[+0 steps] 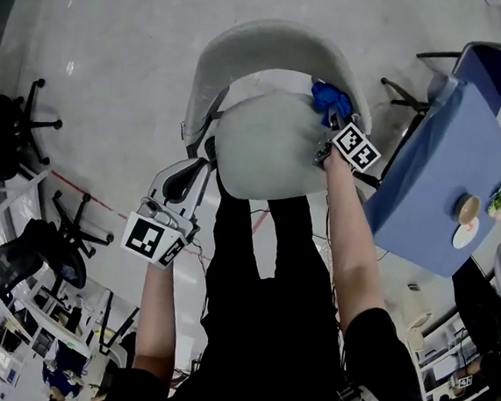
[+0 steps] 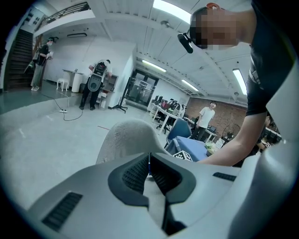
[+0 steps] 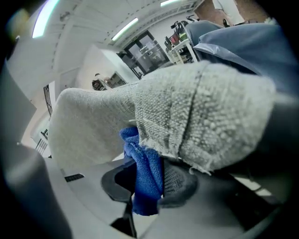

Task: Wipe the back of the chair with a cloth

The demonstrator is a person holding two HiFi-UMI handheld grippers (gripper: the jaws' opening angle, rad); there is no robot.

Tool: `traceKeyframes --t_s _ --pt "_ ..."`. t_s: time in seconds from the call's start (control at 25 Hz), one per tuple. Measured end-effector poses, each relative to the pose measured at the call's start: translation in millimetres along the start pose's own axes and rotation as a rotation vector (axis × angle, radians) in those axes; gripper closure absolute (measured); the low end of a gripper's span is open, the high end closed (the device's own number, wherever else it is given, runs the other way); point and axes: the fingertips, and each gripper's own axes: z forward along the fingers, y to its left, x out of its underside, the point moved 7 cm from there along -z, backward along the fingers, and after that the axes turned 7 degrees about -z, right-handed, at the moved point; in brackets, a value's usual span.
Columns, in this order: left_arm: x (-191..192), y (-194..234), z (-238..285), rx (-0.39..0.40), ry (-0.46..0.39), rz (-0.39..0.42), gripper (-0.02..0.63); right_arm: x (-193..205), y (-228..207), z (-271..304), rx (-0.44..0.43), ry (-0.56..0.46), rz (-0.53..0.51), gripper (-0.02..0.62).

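Presently | grippers: two | my right gripper [image 3: 148,189] clamped on the one blue cloth [image 3: 142,172], cloth touching the one chair back [image 3: 201,116]; clamp reads only in right gripper view | my left gripper [image 2: 149,169] jaws together, empty | beyond: one blue table [image 1: 439,169].

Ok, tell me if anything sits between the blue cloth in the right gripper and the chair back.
Nothing visible does. The right gripper holds the blue cloth between its jaws. The cloth's upper end lies directly against the grey fabric of the chair back, with no object between them.
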Motion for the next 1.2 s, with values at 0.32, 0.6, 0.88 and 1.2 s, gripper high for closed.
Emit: traceKeyframes --t_s 0.32,0.6,0.88,1.2 --pt "-16 -14 -7 0.045 0.022 0.032 0.575 1 12 -40 -0.011 0.031 -0.145 0.488" --pt "-35 -29 -21 0.080 0.035 0.064 0.575 -10 32 -86 -0.041 0.044 -0.265 0.488" --pt "-51 -48 -38 0.087 0.020 0.085 0.575 -27 64 -140 -0.126 0.018 -0.362 0.488" --pt "-86 -69 -60 0.079 -0.018 0.120 0.575 -58 132 -202 -0.311 -0.032 -0.465 0.488"
